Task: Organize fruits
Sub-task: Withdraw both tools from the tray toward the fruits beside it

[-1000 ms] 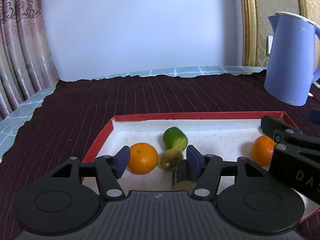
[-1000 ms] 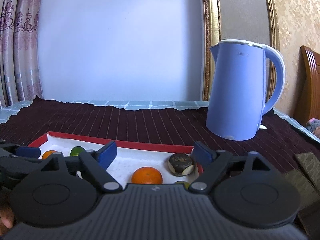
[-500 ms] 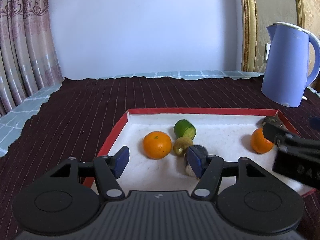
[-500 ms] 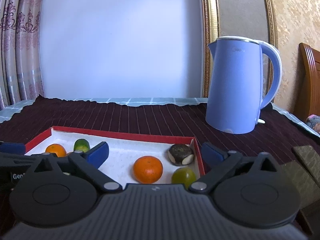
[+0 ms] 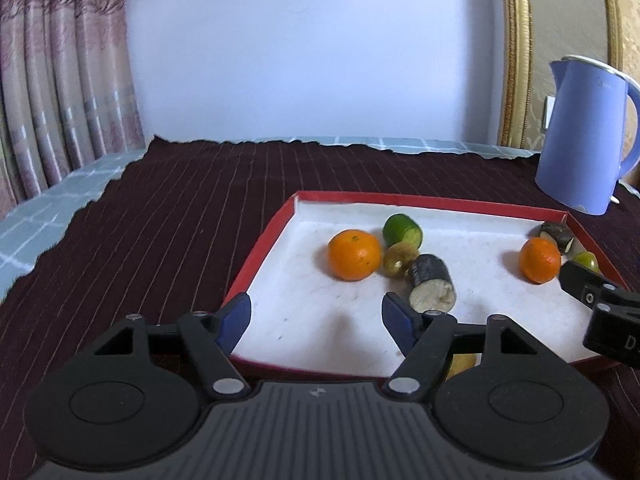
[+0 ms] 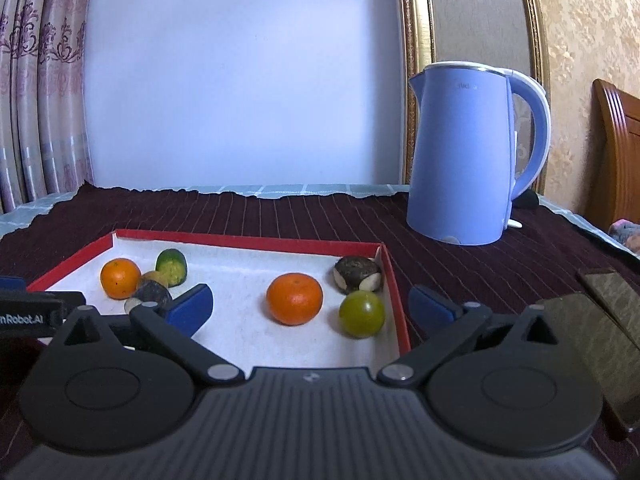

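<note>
Left wrist view. We see the left tool (image 5: 316,320) with its jaws spread wide and nothing between them, hovering at the near edge of the red-rimmed tray (image 5: 256,256) on the counter (image 5: 160,216). 4 pieces cluster ahead and slightly right of this tool: an orange (image 5: 354,255), a green cut piece (image 5: 402,230), a small olive-brown fruit (image 5: 398,260), and a dark-skinned cut cylinder (image 5: 432,282). The cylinder lies on its side, its long axis running from far-left to near-right, its pale cut face turned toward us, just beyond the right fingertip. A 2nd orange (image 5: 539,260) sits well apart, near the tray's right wall. A blue kettle (image 5: 580,140) stands beyond the tray.

Right wrist view. We see the right tool (image 6: 312,306), likewise spread and empty, straddling the tray's near right corner. The 2nd orange (image 6: 295,299) lies straight ahead between its fingers; a green round fruit (image 6: 362,313) sits just beside it to the right, and a dark, partly peeled fruit (image 6: 357,274) rests in the far right corner.

We judge the left tool nearer the cluster and the right tool nearer the 3 right-hand fruits; a grasp on the cylinder would best close across its long axis.
</note>
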`<state>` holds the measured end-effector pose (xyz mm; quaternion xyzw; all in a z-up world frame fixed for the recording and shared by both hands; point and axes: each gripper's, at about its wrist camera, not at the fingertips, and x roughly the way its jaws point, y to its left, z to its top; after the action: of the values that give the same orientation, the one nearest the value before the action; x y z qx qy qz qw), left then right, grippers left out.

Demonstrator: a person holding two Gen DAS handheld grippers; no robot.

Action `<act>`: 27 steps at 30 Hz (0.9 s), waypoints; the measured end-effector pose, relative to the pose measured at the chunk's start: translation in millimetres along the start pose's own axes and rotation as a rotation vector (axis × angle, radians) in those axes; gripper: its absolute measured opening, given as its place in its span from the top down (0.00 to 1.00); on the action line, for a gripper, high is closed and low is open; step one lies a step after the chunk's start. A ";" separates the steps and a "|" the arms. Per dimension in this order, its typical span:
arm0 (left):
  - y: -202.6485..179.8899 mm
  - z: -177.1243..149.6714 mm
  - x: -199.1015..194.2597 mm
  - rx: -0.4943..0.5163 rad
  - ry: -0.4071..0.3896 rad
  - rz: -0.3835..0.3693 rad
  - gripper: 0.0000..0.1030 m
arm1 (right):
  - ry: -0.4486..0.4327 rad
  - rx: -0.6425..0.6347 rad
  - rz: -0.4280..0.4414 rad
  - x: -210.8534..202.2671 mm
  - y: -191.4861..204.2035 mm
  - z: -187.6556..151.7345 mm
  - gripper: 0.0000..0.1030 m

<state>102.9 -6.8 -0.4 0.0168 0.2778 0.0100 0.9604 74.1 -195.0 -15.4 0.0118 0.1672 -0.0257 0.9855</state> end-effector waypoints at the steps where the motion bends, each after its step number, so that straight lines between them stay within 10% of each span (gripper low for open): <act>1: 2.1 -1.1 -0.7 -0.004 0.000 0.002 0.30 | -0.003 -0.002 -0.002 -1.4 0.4 -1.1 0.00; 27: 25.8 -42.7 -36.5 -0.028 -0.040 0.001 0.17 | 0.038 0.123 0.030 -43.8 -5.7 -20.8 0.00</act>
<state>49.0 19.1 -16.1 0.0038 0.2585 0.0139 0.9659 25.6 -198.0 -20.7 0.0753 0.1839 -0.0209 0.9798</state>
